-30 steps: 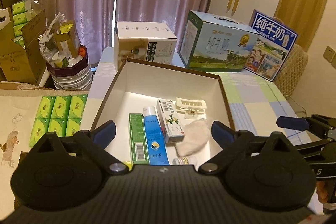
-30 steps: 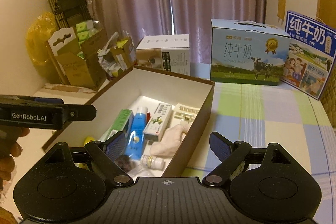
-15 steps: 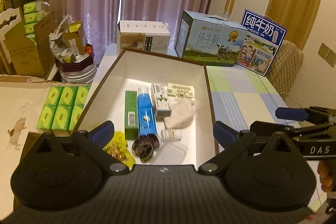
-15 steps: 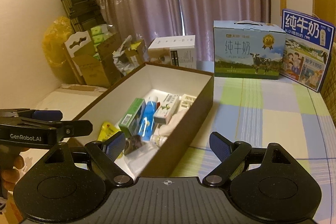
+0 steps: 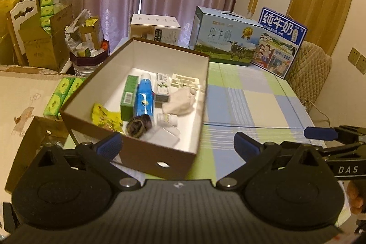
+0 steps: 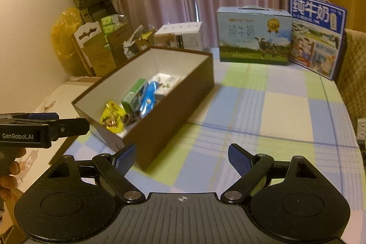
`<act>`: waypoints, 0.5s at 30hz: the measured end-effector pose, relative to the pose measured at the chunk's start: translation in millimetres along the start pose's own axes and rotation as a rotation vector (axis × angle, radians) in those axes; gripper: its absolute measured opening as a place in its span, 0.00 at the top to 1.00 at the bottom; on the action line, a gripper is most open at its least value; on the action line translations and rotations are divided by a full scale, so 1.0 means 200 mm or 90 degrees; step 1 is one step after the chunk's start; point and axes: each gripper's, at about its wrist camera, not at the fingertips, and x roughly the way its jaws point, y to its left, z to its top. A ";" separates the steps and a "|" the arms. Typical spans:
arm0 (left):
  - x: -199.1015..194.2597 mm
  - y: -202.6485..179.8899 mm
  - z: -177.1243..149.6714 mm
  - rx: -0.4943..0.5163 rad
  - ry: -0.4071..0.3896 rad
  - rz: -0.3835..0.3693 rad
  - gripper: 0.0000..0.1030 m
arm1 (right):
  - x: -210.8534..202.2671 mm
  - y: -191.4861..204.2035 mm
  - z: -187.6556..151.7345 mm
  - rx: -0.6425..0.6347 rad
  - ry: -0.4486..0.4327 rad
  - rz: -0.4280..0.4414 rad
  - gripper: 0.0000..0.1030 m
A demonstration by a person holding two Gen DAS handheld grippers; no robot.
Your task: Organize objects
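**One box, two empty claws**

One checked table (image 6: 274, 106) carries two milk cartons (image 5: 226, 38) and my one brown box (image 5: 146, 152), at its left edge. Inside: one green carton (image 5: 129, 95), one blue tube (image 5: 144, 97), one yellow packet (image 5: 105, 117). Only my left camera shows the white cloth (image 5: 180, 102). My left claw (image 5: 177, 145) and right claw (image 6: 180, 157) gape wide, holding nothing.

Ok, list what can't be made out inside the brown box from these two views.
- Right wrist view: the brown box's near wall hides the white cloth and small bottle.
- Left wrist view: print on the green carton and blue tube is too small to read.
- Left wrist view: the dark bundle is blurred, unidentifiable.
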 end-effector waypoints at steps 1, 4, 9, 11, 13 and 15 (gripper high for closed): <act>-0.01 -0.03 -0.02 0.000 0.001 0.001 0.01 | -0.03 -0.02 -0.02 0.002 0.002 -0.001 0.18; -0.05 -0.11 -0.07 0.003 0.010 0.003 0.01 | -0.10 -0.07 -0.07 0.008 0.007 -0.005 0.18; -0.09 -0.26 -0.17 0.001 0.022 0.006 0.01 | -0.22 -0.17 -0.16 0.019 0.011 -0.014 0.18; -0.10 -0.31 -0.20 0.001 0.026 -0.002 0.01 | -0.26 -0.20 -0.19 0.025 0.014 -0.018 0.18; -0.11 -0.36 -0.23 0.005 0.030 -0.005 0.01 | -0.29 -0.23 -0.21 0.029 0.015 -0.021 0.18; -0.12 -0.41 -0.26 0.007 0.037 -0.007 0.01 | -0.32 -0.26 -0.23 0.031 0.016 -0.022 0.18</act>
